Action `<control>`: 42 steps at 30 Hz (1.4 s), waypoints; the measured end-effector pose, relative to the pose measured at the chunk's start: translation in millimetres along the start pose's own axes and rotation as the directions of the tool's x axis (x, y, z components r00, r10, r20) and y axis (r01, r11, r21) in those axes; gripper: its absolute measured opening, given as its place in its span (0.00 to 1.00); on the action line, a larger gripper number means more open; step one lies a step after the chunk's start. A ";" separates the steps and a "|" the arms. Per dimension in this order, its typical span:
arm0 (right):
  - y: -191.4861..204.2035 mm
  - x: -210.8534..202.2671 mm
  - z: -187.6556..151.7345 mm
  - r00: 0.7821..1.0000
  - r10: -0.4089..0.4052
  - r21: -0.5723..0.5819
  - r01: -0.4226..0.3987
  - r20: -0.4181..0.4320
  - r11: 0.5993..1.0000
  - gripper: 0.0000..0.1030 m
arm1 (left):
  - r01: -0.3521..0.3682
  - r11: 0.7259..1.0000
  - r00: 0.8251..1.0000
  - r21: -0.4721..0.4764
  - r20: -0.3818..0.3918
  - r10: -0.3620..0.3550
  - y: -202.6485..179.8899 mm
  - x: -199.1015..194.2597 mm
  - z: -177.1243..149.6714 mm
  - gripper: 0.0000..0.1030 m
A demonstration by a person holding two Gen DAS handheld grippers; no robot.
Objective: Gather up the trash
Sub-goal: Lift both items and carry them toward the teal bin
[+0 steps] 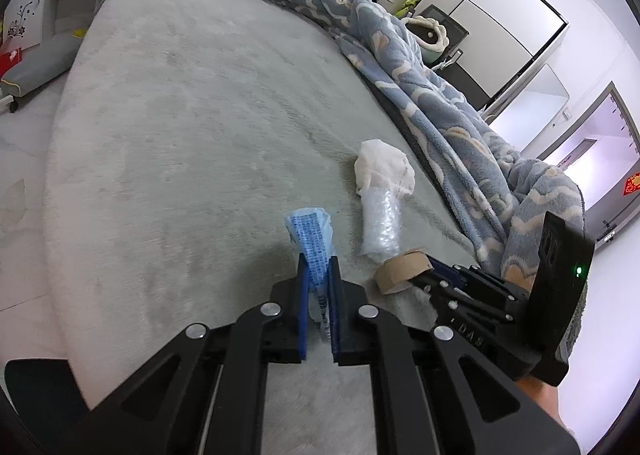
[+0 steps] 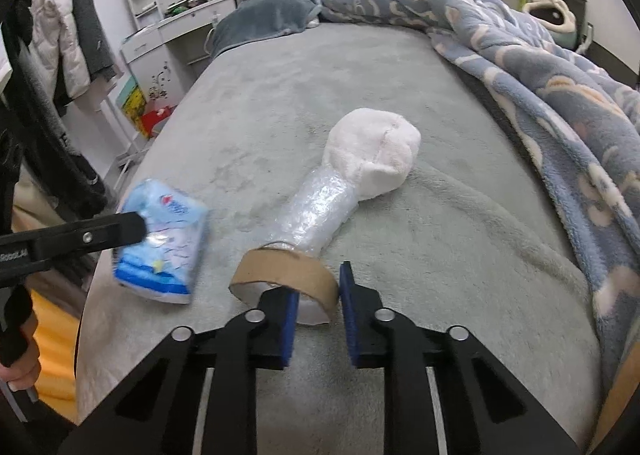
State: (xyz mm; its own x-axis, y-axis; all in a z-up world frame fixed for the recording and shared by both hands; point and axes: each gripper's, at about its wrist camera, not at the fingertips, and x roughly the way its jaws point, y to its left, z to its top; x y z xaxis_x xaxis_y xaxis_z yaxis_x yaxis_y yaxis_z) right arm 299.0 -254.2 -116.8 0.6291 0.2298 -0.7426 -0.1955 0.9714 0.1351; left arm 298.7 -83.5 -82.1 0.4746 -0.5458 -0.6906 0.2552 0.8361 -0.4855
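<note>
Both fisheye views are evenly lit by soft, cool indoor light, with strong barrel distortion and dark vignetting in the corners. In the left wrist view the bright open doorway is washed out in a violet glare. The grey plush bed cover shows only faint shadows. The crumpled blue-and-white plastic wrapper looks slightly motion-blurred.

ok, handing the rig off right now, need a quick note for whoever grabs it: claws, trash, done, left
Left claw: shut on the blue tissue pack, held just over the bed.
Right claw: open, one finger inside the cardboard tape core, the other outside; not clamped yet.
On the bed: bubble-wrap roll just beyond the core, crumpled white wad at its far end.
Done: tissue pack picked.
Left: close on the core, then bubble wrap and wad. No bin in view.
</note>
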 end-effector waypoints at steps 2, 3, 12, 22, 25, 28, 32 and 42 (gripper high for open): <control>2.2 -4.7 -0.2 1.000 -0.013 0.007 0.013 0.013 1.000 0.09 | -0.006 1.000 1.000 0.003 0.005 0.006 3.2 -7.1 -1.9 0.09; 3.9 -7.1 -0.7 1.000 -0.017 0.010 0.017 0.019 1.000 0.08 | -0.009 1.000 1.000 0.004 0.008 0.008 5.0 -10.8 -2.8 0.09; 26.1 -26.2 -14.7 0.999 0.016 0.027 -0.017 0.049 0.999 0.05 | -0.053 0.997 0.998 0.050 0.024 0.052 12.0 -47.9 -23.6 0.09; 68.8 -50.5 -35.1 0.995 0.055 0.033 -0.058 0.081 0.998 0.05 | -0.141 0.978 0.990 0.157 0.032 0.138 11.4 -77.2 -59.4 0.09; 82.6 -56.0 -39.2 0.993 0.074 0.034 -0.077 0.093 0.996 0.05 | -0.161 0.973 0.987 0.168 0.035 0.158 18.0 -88.0 -69.4 0.09; 99.0 -58.8 -44.9 0.992 0.084 0.018 -0.087 0.095 0.996 0.05 | -0.178 0.970 0.984 0.165 0.037 0.175 27.1 -98.2 -77.4 0.09; 119.3 -62.9 -52.4 0.990 0.103 0.006 -0.104 0.094 0.995 0.05 | -0.201 0.967 0.980 0.156 0.043 0.196 39.3 -111.8 -86.3 0.09; 168.2 -66.3 -60.0 0.986 0.144 -0.033 -0.141 0.090 0.989 0.05 | -0.231 0.966 0.973 0.116 0.022 0.230 78.0 -128.7 -106.4 0.09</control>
State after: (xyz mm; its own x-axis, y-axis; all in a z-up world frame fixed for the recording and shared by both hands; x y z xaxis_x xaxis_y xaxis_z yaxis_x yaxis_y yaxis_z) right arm 179.3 -109.7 -84.3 0.6594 0.3714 -0.6536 -0.3072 0.9267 0.2166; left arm 167.9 46.2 -88.1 0.5388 -0.3377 -0.7718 0.2345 0.9400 -0.2476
